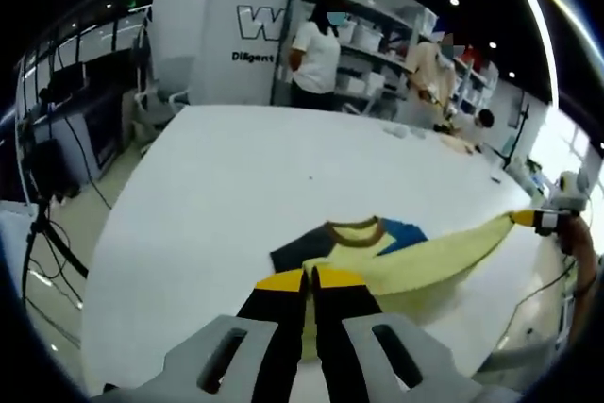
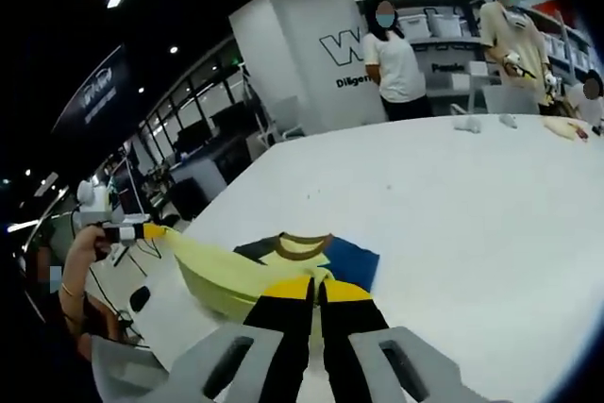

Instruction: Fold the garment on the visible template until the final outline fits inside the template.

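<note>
while the shirt [image 1: 415, 257] is lying partly on the white table [image 1: 236, 176], its yellow body is being stretched taut between the two grippers, probably to flatten it before a fold. the brown collar [image 1: 355, 231] and blue shoulder are resting just beyond the fingertips. the left gripper [image 1: 309, 278] is clamping one yellow edge between closed jaws. the right gripper [image 2: 315, 288] is likewise pinching the opposite edge, jaws closed on cloth. no template outline is showing under the shirt. far past the fingertips, people are standing by shelves [image 1: 377, 54].
</note>
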Available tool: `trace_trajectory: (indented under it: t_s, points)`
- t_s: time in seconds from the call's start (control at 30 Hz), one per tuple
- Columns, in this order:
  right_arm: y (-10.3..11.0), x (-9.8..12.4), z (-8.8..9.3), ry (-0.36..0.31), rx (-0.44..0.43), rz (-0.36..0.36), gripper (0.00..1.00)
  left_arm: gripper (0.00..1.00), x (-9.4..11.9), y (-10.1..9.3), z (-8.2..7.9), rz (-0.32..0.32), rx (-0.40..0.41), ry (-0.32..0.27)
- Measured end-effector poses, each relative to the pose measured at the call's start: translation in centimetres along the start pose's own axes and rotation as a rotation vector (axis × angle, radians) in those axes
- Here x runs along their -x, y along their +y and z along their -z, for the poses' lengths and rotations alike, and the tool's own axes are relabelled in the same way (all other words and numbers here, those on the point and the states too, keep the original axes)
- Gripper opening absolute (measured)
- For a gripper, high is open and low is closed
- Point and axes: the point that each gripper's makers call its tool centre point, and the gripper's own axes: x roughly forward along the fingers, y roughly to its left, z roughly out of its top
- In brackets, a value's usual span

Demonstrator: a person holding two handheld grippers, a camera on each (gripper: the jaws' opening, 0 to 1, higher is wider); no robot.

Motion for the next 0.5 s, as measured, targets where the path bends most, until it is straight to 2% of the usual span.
trace_trajectory:
  t_s: [0.2,0.5]
  points:
    - [-0.7,-1.4,-1.2,0.015,-0.024,0.004,0.00,0.01,-1.4,0.6,-0.7,0.001,0.038,0.003]
    - [-2.1,-4.2,-2.2,0.041,-0.055,0.022,0.00,0.01,-5.0,1.8,-1.5,-0.009,0.058,0.032]
